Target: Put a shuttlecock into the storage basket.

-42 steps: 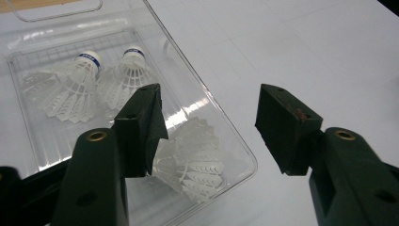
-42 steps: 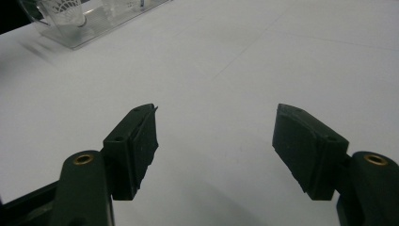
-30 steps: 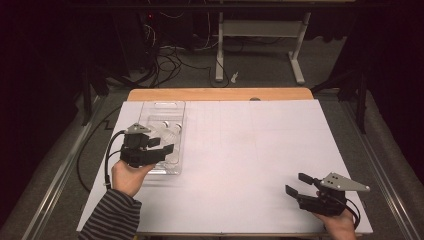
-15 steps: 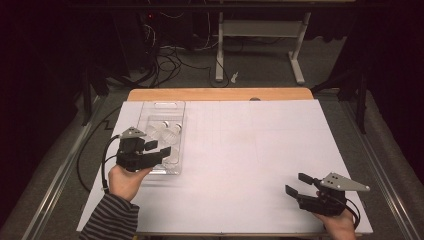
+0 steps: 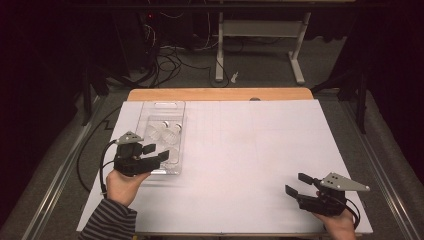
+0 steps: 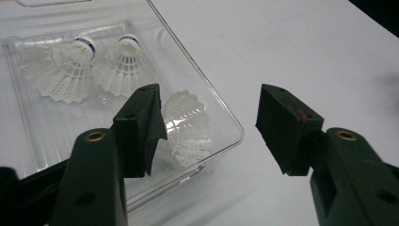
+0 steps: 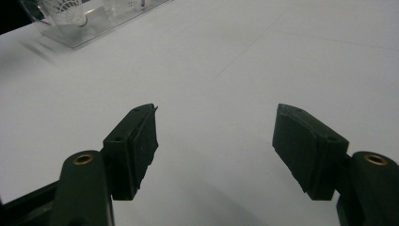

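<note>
A clear plastic tray lies at the left of the white table; in the left gripper view its near corner rim is close below the jaws. Three white shuttlecocks lie in it: two at the back and one near the front corner. My left gripper is open over the tray's near right corner, with nothing between its jaws. My right gripper is open low over bare table at the front right, empty.
The tray's corner with a shuttlecock is far off in the right gripper view. A wooden table edge runs along the back. Cables and a desk frame stand on the floor beyond. A cable trails from the left gripper.
My left gripper has drawn back toward the person and slightly left, off the tray's front part. The right gripper has stayed put.
</note>
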Demonstrator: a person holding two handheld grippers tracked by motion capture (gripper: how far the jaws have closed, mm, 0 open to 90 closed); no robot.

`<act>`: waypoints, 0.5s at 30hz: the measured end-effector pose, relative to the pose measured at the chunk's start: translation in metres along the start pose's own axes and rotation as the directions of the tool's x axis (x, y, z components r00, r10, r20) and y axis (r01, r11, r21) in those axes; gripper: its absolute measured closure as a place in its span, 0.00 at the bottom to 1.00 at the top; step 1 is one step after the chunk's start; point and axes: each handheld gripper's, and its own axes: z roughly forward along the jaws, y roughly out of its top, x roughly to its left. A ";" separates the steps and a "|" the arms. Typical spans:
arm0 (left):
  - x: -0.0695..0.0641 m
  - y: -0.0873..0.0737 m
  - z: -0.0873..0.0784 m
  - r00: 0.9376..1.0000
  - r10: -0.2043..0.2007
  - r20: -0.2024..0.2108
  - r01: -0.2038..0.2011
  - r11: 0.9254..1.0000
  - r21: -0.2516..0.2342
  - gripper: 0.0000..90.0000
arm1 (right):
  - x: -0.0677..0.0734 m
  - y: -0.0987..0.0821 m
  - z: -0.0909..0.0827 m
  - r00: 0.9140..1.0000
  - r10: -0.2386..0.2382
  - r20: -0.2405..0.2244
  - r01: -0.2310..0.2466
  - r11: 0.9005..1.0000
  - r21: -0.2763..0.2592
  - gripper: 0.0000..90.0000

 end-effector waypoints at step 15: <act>-0.004 -0.009 -0.001 1.000 0.000 0.007 0.000 1.000 -0.008 0.46 | 0.000 0.000 0.000 1.000 0.000 0.001 0.000 1.000 0.000 0.35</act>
